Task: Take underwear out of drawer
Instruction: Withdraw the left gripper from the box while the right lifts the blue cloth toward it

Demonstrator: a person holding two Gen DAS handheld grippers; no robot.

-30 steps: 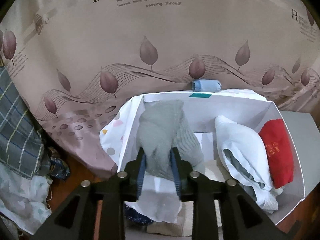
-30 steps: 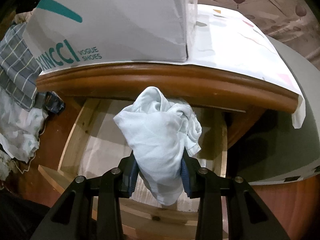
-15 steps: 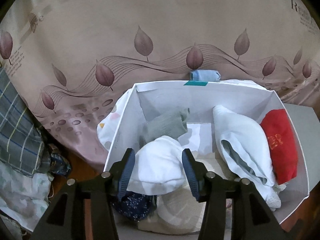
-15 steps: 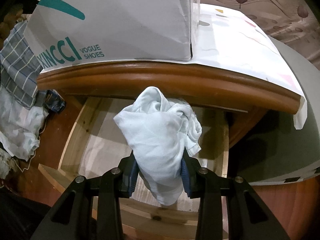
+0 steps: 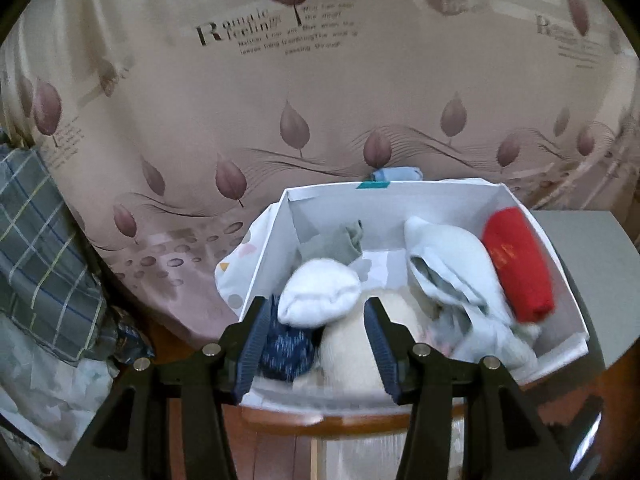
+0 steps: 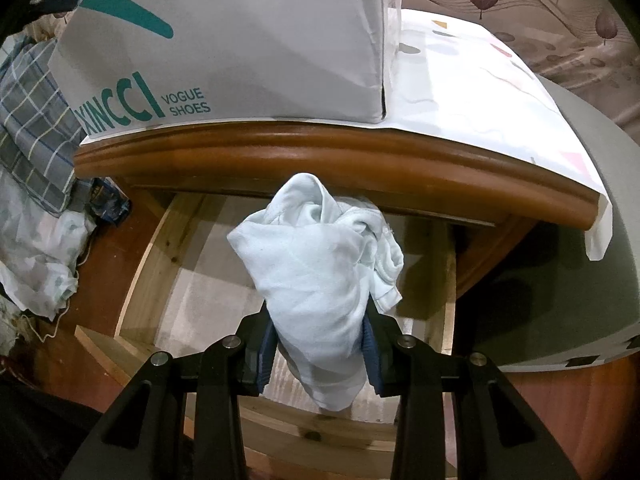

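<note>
Left gripper: the jaws stand wide with nothing pressed between the pads; it hangs over the near edge of the white shoe box, and through the gap show a white rolled piece and a dark blue piece lying inside the box.

Box contents: from left to right a grey piece, the white roll, a pale blue garment and a red roll.

Right gripper: the jaws are narrow and clamp a pale blue underwear, which stands bunched above the pads, over the open wooden drawer.

Task's thing: this underwear is lifted clear of the drawer floor, but it is not yet in the box.

Risk one: the hold is on a loose fold low on the cloth, so I judge it may slip out and fall back into the drawer if the gripper swings fast.

Risk two: the hanging tail could catch on the brown tabletop edge on the way up.

Risk three: the box looks full near its front, so a new piece may roll over the wall.

Surface: a wooden tabletop with a white patterned sheet under the box.

Room: a beige curtain with leaves behind, and a checked cloth piled at left.
</note>
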